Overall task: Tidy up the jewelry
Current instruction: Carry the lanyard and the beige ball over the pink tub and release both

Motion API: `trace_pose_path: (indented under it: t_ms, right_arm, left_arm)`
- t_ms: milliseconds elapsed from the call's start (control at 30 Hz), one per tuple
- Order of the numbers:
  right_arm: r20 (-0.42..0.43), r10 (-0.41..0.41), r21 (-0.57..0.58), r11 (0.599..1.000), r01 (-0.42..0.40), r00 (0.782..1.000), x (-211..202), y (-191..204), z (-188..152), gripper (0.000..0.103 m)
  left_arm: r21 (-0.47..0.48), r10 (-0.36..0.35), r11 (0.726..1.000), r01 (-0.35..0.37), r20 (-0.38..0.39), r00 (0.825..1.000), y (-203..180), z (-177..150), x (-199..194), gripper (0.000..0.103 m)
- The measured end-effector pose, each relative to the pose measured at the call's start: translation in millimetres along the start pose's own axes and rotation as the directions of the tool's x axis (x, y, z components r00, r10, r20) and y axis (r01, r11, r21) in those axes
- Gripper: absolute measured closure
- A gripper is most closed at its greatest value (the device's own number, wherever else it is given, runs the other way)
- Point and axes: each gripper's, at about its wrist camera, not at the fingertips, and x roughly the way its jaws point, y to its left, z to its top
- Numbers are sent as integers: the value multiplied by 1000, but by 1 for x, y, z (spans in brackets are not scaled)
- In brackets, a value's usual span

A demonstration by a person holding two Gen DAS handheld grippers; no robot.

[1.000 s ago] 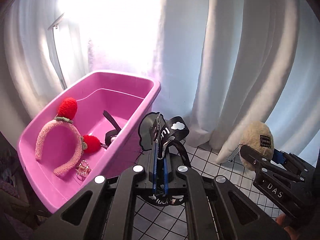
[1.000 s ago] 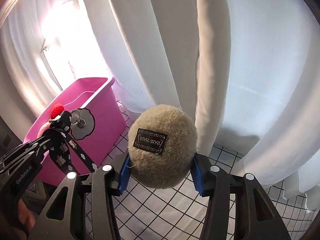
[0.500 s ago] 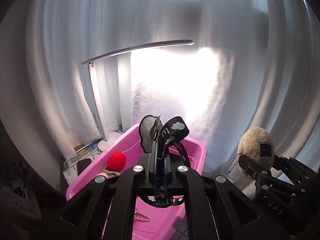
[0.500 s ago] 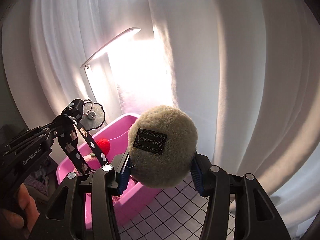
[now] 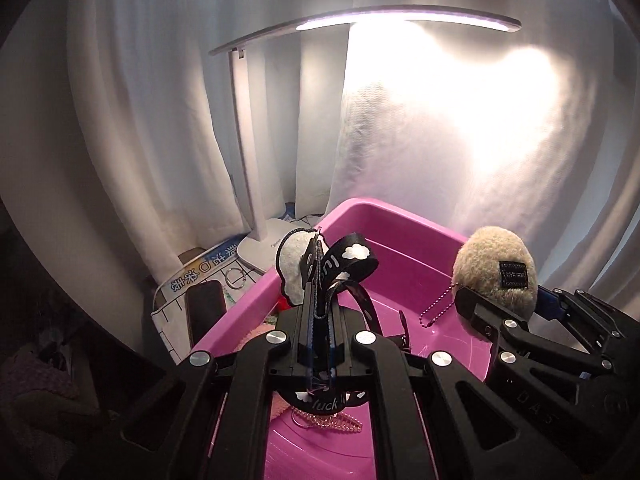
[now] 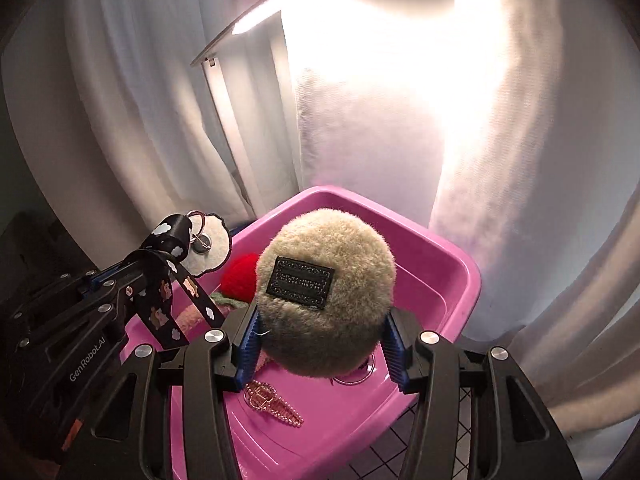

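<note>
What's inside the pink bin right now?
In the pink bin: a red pompom and a sparkly hair clip. The plush puff, held above, hides the middle of the floor.

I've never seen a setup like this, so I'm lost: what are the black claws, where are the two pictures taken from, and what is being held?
Each picture comes from a camera mounted on a hand-held claw, looking along its two fingers. A person holds one claw in each hand. The left gripper pinches a black strap with clouds and a fuzzy charm. The right gripper squeezes a beige pompom. Both hang over a pink tub that holds a hair clip and something red. A white lamp shines above.
</note>
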Motion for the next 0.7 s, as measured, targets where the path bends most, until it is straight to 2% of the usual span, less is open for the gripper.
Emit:
trace_pose_path:
  t_ms: [267, 533, 700]
  right_arm:
    - [-167, -18, 37, 999, 25, 986, 69, -3, -15, 54]
    - [-228, -45, 48, 997, 57, 973, 88, -7, -27, 54]
    - [-240, -68, 37, 996, 79, 968, 95, -5, -28, 51]
  left_arm:
    - [-35, 16, 999, -21, -136, 991, 14, -29, 49, 98]
    - [-58, 10, 998, -21, -186, 983, 22, -35, 66, 97]
    - [-68, 9, 997, -23, -206, 978, 24, -36, 70, 92]
